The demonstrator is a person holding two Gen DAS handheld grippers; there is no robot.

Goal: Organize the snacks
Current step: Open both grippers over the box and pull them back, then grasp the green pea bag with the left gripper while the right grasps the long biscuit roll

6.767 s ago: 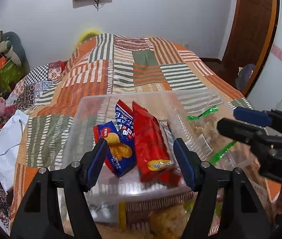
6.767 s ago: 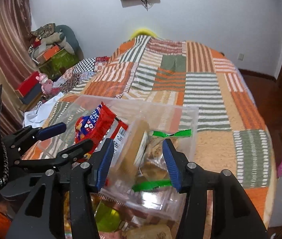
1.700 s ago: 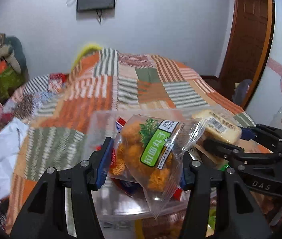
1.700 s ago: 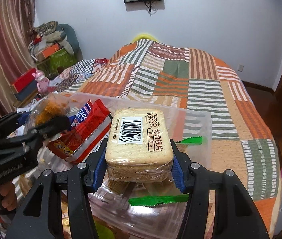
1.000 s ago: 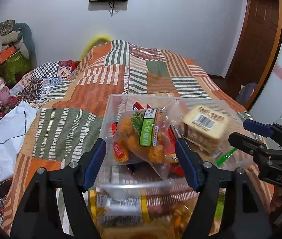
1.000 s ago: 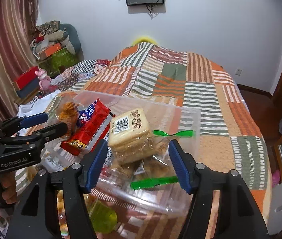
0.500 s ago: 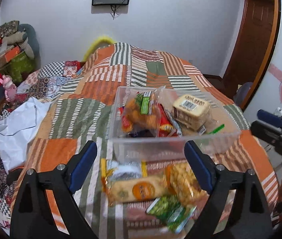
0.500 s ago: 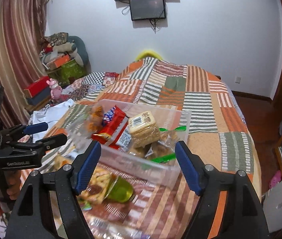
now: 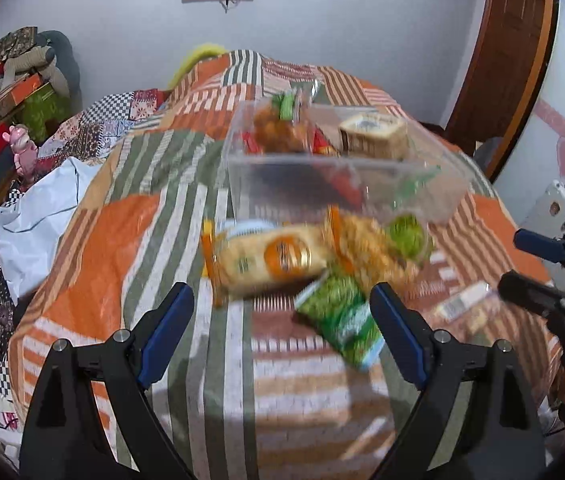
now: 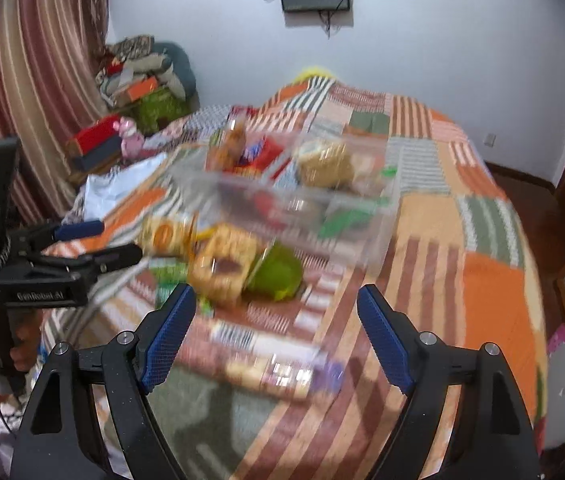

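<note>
A clear plastic bin sits on the patchwork bedspread and holds several snack packs, among them an orange-ball bag and a cracker block. In front of it lie loose packs: a yellow-orange bag, a green bag, a crunchy snack bag, a green jelly cup and a long biscuit pack. My left gripper is open and empty, back from the loose packs. My right gripper is open and empty above the biscuit pack. Both views are motion-blurred.
The bed fills the middle of the room. White cloth hangs at its left edge. Boxes and toys are piled by the curtain at left. A wooden door and a white appliance stand at right.
Both grippers let go of their packs in the bin, opened wide and pulled back toward the near end of the bed. The loose packs have come into view.
</note>
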